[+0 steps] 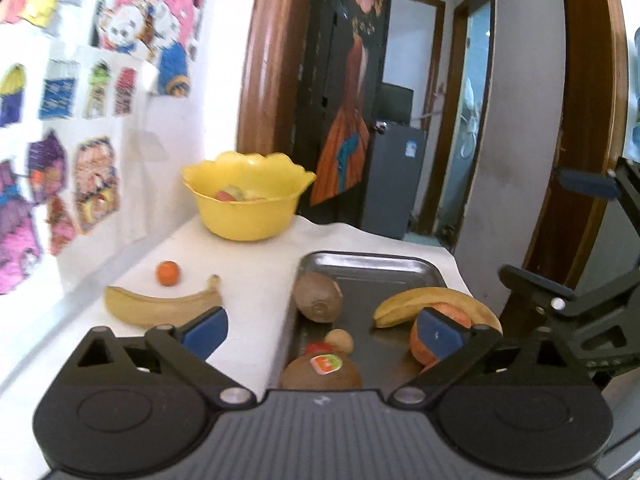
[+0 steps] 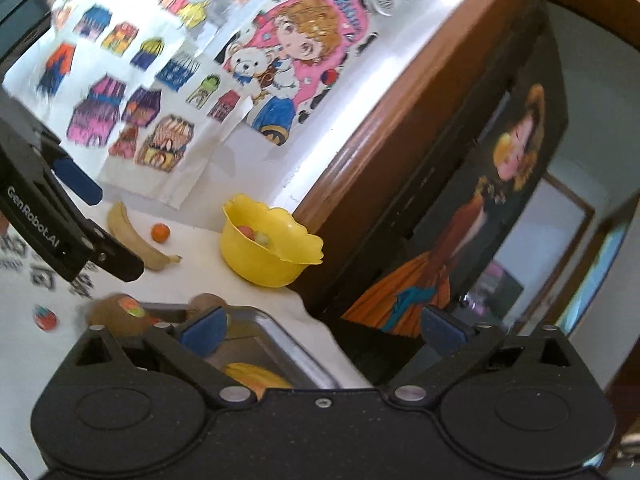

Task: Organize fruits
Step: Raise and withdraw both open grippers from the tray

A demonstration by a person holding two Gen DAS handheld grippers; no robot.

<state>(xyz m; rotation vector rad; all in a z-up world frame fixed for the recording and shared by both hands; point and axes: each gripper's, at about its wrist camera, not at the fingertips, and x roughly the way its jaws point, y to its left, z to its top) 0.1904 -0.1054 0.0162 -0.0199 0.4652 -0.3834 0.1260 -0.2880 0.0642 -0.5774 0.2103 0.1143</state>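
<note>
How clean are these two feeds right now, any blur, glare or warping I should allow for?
Left wrist view: sharp near the metal tray, wall drawings blown out by light, door frame bowed by the fisheye. Right wrist view: tilted, the kiwi at lower left smeared, yellow bowl clear enough.

1. Metal tray (image 1: 362, 266): shallow and rectangular, near right on the white tabletop.
2. Two brown kiwis in the tray's left side: one at the far end (image 1: 318, 297), one at the near end with an orange sticker (image 1: 320, 372).
3. Small tan round fruit (image 1: 339, 341) between the kiwis; a red fruit (image 1: 318, 348) just beside it.
4. Banana (image 1: 434, 303) lies curved across the tray's right side; an orange-pink fruit (image 1: 452, 312) touches it.
5. Second banana (image 1: 160, 304) on the cloth, left of the tray.
6. Small orange (image 1: 168, 273) just beyond it.
7. Yellow scalloped bowl (image 1: 248, 200), far, upright, holding pinkish-green fruit (image 1: 232, 194).
</note>
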